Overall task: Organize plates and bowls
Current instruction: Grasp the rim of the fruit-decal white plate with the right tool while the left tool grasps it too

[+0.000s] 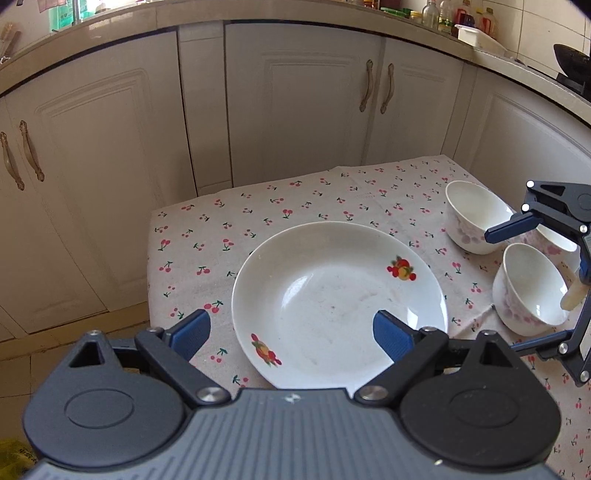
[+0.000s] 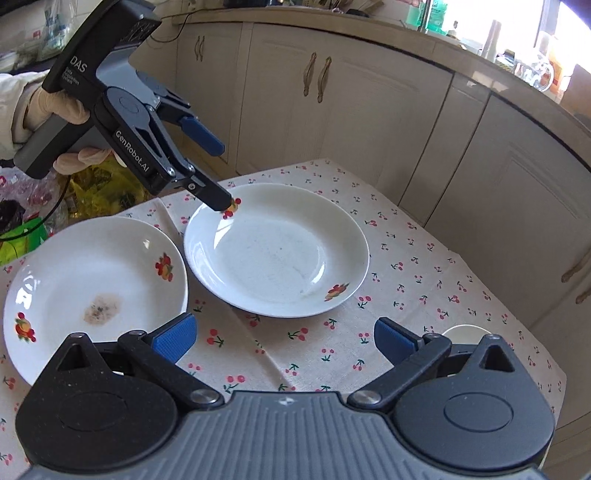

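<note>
plate (image 1: 332, 295) just ahead of the left hand-held gripper (image 1: 291, 334), fingers spread apart, empty

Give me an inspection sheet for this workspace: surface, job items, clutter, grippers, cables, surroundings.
Surface: cherry-print tablecloth, creased, covers the table.
Job's things: clean plate at centre; stained plate beside it, apart; three floral bowls, far bowl, near bowl, third bowl partly hidden.
Clutter: yellow bags off the table's edge.
Grippers: left gripper open, above the clean plate's rim; right gripper open, by the bowls.
Cables: dark cable near the bags.
Surroundings: cream cabinets, countertop bottles, wok.
</note>
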